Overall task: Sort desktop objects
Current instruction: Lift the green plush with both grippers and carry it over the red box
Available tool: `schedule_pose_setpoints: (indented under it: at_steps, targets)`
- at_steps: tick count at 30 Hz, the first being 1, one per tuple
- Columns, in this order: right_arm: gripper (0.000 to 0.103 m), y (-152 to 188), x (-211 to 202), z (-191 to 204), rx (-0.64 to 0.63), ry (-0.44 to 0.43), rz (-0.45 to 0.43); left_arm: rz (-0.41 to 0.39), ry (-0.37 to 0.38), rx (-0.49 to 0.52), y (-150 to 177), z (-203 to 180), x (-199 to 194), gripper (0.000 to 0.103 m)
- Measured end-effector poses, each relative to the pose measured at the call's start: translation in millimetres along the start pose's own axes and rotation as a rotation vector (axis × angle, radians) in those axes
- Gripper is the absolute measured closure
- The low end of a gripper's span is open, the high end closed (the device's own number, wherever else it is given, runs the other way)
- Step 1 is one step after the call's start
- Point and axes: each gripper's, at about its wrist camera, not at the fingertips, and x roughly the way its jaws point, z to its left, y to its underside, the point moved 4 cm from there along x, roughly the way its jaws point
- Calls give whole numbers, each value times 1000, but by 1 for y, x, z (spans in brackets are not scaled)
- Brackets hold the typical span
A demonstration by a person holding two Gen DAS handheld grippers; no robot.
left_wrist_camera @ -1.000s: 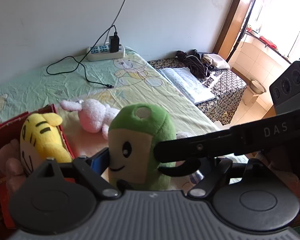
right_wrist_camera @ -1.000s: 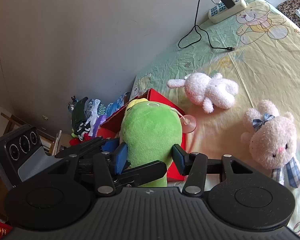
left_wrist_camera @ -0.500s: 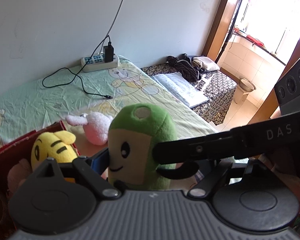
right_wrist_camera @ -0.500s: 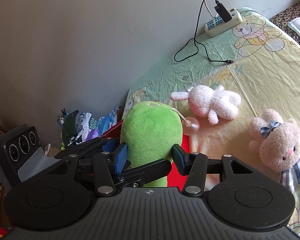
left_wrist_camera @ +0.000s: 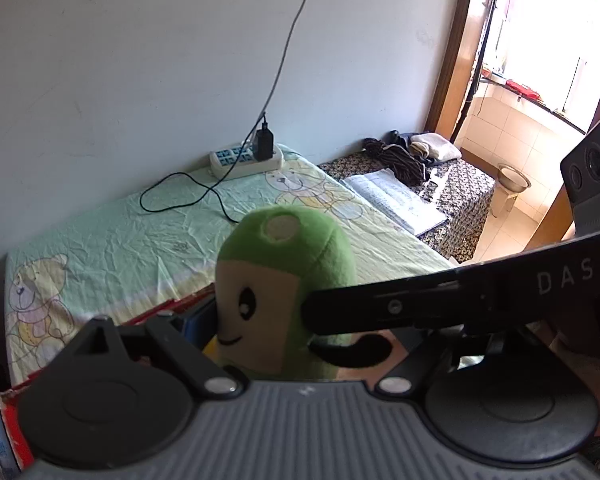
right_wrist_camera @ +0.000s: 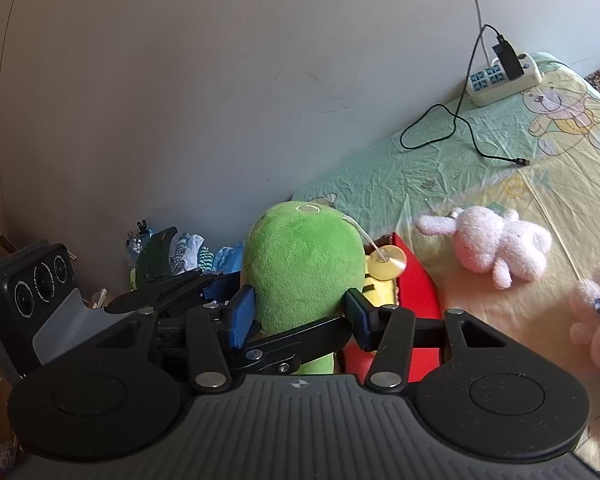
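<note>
Green plush (right_wrist_camera: 304, 264) upright, apparently above red box (right_wrist_camera: 414, 288).

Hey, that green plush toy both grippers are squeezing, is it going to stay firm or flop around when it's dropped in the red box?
The green plush toy probably squashes easily. It likely weighs little, and its suction cup dangles and may snag.

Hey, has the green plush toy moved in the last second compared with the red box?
Yes. The green plush toy, gripped by both grippers, has risen: in the right wrist view the red box sits lower against it than before.
</note>
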Motion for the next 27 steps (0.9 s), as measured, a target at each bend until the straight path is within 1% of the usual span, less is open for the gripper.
schedule_pose_setpoints:
  at_steps: [4, 10, 14, 22, 27]
  targets:
    - [50, -1, 14, 17, -20, -14, 7, -15, -24, -19, 1, 17, -14, 16]
    - [50, 3, 41, 28, -21, -39, 45, 2, -69, -68, 12, 44, -23, 16]
    - [50, 6, 64, 33, -28, -67, 85, 12, -112, -110, 23, 63, -25, 16]
    - [50, 19, 112, 38, -42, -137, 165, 58, -217, -192, 46, 103, -24, 15]
    - [50, 28, 139, 32, -37, -163, 214, 95, -271, -241, 63, 124, -13, 14]
